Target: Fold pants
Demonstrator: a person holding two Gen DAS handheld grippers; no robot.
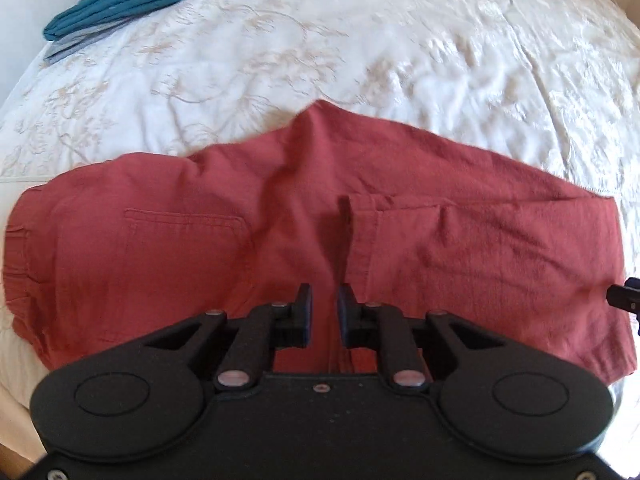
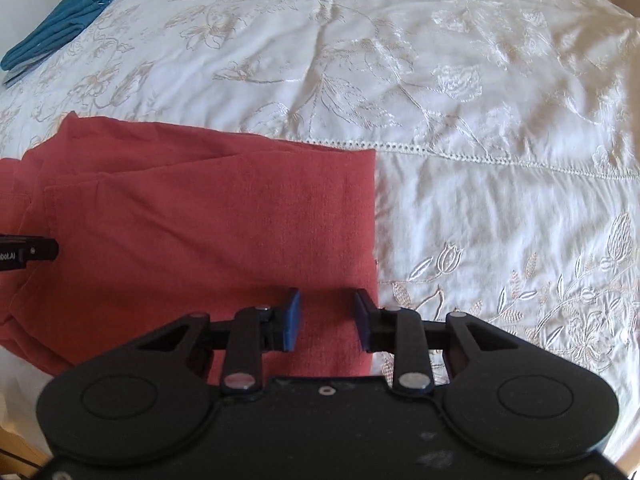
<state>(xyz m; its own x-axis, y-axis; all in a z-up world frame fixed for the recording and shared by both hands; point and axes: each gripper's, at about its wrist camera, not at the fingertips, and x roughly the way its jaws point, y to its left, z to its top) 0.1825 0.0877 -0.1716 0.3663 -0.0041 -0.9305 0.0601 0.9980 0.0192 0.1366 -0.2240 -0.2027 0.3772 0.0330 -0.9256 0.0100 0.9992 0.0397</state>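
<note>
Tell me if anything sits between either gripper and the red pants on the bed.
Nothing visible does. The left gripper and right gripper both hover open directly over the red pants. The folded teal clothes lie far off on the bedspread.

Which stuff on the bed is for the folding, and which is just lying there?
For the job:
red pants
left gripper
right gripper

Just lying about:
blue clothes, folded, far corner
white bedspread under everything
</note>
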